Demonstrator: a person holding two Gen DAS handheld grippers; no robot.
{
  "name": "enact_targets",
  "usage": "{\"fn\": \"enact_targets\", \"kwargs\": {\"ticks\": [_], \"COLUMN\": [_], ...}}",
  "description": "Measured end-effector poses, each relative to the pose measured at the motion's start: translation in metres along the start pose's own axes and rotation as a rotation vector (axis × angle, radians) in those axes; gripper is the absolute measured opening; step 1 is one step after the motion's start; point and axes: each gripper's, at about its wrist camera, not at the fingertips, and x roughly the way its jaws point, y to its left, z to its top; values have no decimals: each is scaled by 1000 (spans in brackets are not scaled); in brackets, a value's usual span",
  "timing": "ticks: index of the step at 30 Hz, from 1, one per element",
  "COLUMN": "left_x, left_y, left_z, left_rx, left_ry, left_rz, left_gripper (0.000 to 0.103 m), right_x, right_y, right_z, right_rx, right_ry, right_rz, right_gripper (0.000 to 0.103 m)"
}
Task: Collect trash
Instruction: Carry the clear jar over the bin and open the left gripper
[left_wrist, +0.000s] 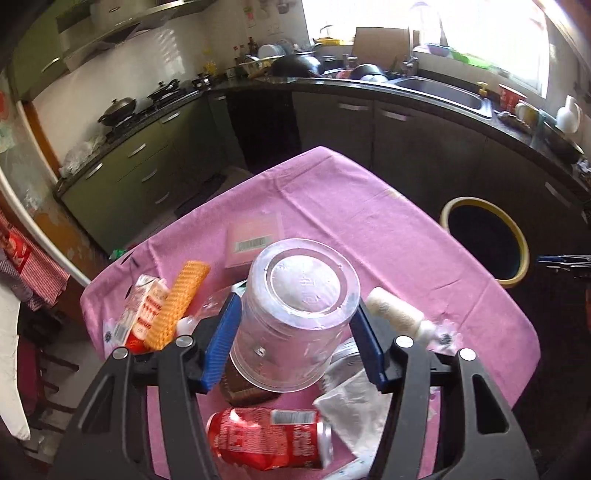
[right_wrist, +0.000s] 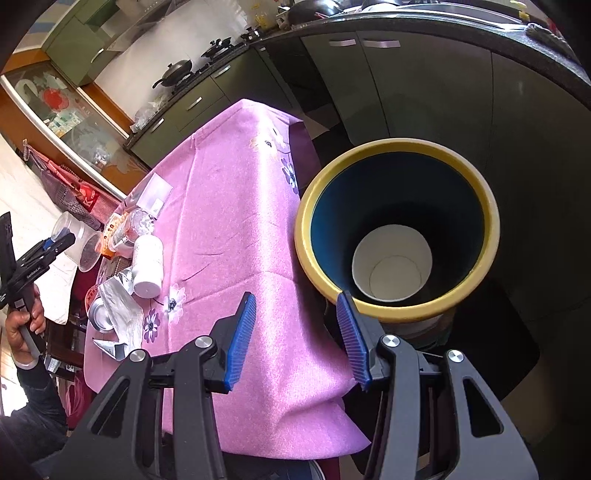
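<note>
My left gripper (left_wrist: 295, 328) is shut on a clear plastic cup (left_wrist: 295, 317), bottom toward the camera, held above the trash pile; it also shows in the right wrist view (right_wrist: 75, 242). Below it lie a crushed red can (left_wrist: 269, 439), crumpled foil (left_wrist: 354, 402), a white bottle (left_wrist: 399, 314), an orange waffle-textured piece (left_wrist: 181, 302), a red-and-white carton (left_wrist: 144, 310) and a pink box (left_wrist: 255, 236). My right gripper (right_wrist: 295, 332) is open and empty, near the yellow-rimmed bin (right_wrist: 399, 229), which holds a white paper cup (right_wrist: 391, 267).
The pink tablecloth (left_wrist: 351, 206) covers a small table; its right edge meets the bin (left_wrist: 484, 240). Dark kitchen cabinets and a counter with a sink (left_wrist: 443, 96) stand behind. A stove with pans (left_wrist: 118, 110) is at the left.
</note>
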Motion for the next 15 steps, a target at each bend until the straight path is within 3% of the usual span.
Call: {"fn": "enact_targets", "kwargs": {"ticks": [8,11,15], "left_x": [36,71,119], "left_y": [-150,-206,-260], "left_z": [67,85,99], "left_rx": [234,282,293], "left_ry": [1,59,135], "left_rz": [-269,-368,-421], "left_gripper": [57,58,58], "right_x": [-39,-51,-63], "right_y": [-35,-53,-76], "right_z": [-18,-29,-42], "right_rx": [56,91,140], "right_ry": [-93,-110,-127], "right_rz": [-38,-56,-72], "right_gripper": [46,46,51]}}
